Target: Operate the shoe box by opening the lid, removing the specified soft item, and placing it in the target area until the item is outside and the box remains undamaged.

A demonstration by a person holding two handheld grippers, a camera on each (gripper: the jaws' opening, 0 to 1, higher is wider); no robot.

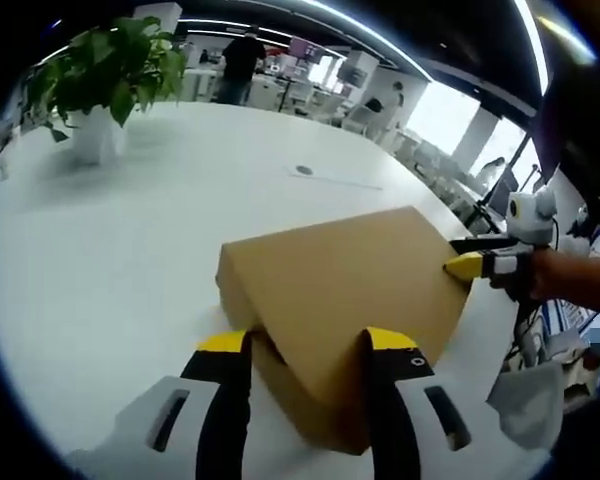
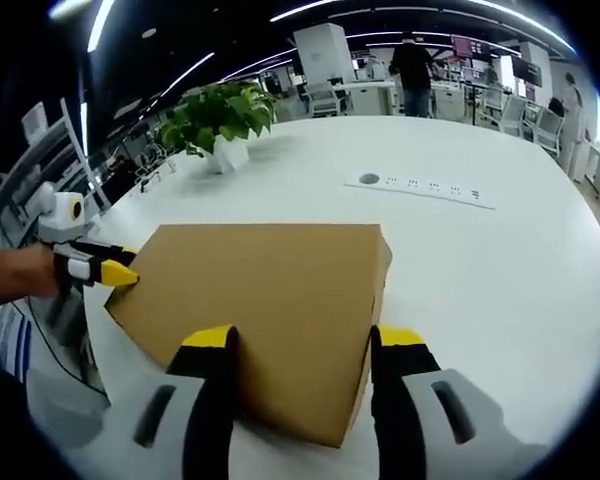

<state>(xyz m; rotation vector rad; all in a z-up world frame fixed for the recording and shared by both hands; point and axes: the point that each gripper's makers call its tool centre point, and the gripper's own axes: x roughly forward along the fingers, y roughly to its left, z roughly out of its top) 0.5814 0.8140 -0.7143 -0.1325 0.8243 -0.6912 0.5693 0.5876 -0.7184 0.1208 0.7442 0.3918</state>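
Note:
A brown cardboard shoe box (image 1: 350, 270) lies on the white table (image 1: 130, 250) with its lid down. My left gripper (image 1: 308, 340) is open, its yellow-tipped jaws straddling the box's near corner. My right gripper (image 1: 470, 262) comes in from the right, tips at the far right corner of the box. In the right gripper view the same box (image 2: 260, 290) fills the middle. My right gripper (image 2: 303, 337) is open with a box corner between its jaws. The left gripper (image 2: 115, 272) touches the box's left corner. The soft item is hidden inside.
A potted plant (image 1: 105, 70) stands at the far side of the table, also visible as the plant (image 2: 220, 120). A socket strip (image 2: 420, 186) is set into the tabletop (image 2: 500, 270). A person (image 2: 415, 65) stands far behind, among desks and chairs. The table edge runs close behind each gripper.

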